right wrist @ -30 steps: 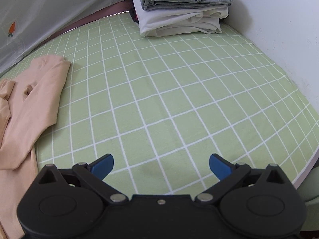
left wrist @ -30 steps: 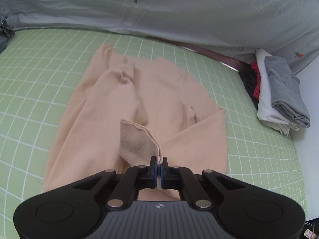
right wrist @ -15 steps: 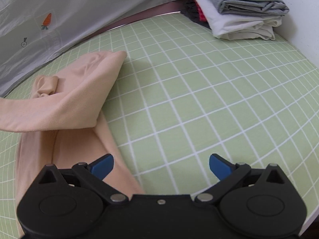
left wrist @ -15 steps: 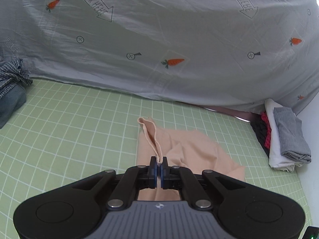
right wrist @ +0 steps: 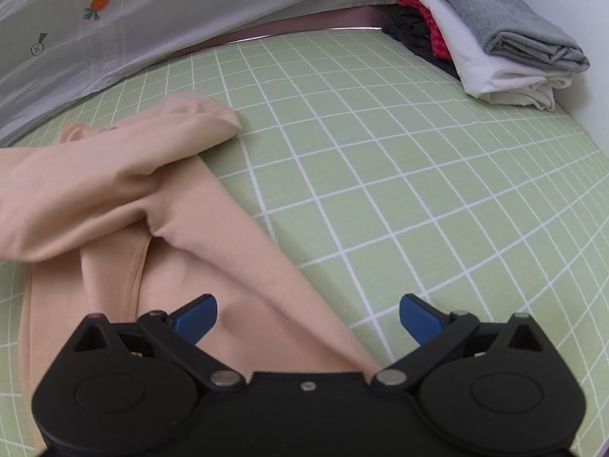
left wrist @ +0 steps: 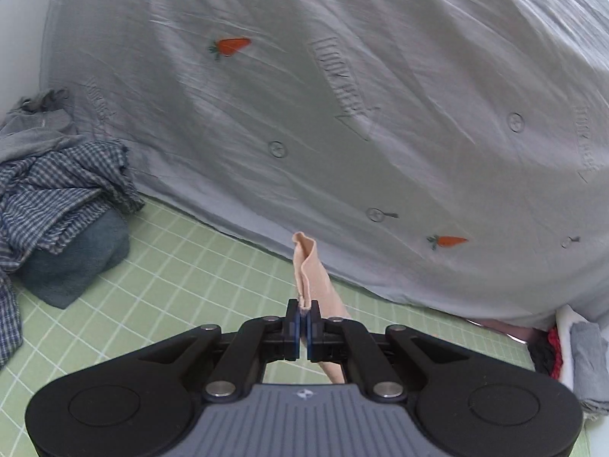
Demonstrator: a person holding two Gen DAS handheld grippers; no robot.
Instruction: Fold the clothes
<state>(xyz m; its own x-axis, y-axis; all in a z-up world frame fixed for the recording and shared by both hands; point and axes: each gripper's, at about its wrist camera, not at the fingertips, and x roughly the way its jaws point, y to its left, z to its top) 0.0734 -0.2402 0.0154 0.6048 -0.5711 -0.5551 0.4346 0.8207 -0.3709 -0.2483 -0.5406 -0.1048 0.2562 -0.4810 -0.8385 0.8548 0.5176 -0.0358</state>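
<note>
My left gripper (left wrist: 303, 314) is shut on an edge of the peach garment (left wrist: 310, 266) and holds it lifted, a strip of cloth standing up between the jaws. In the right wrist view the peach garment (right wrist: 114, 198) lies partly bunched on the green checked mat (right wrist: 380, 190), with a sleeve folded across it. My right gripper (right wrist: 308, 314) is open and empty, low over the garment's right edge, its blue fingertips (right wrist: 196, 314) apart.
A stack of folded clothes (right wrist: 495, 38), grey on white, sits at the mat's far right corner. A pile of checked and blue clothes (left wrist: 64, 205) lies at the far left. A grey carrot-print sheet (left wrist: 342, 114) hangs behind the mat.
My left gripper has lifted the garment edge up and tilted toward the sheet. My right gripper has moved left, over the garment.
</note>
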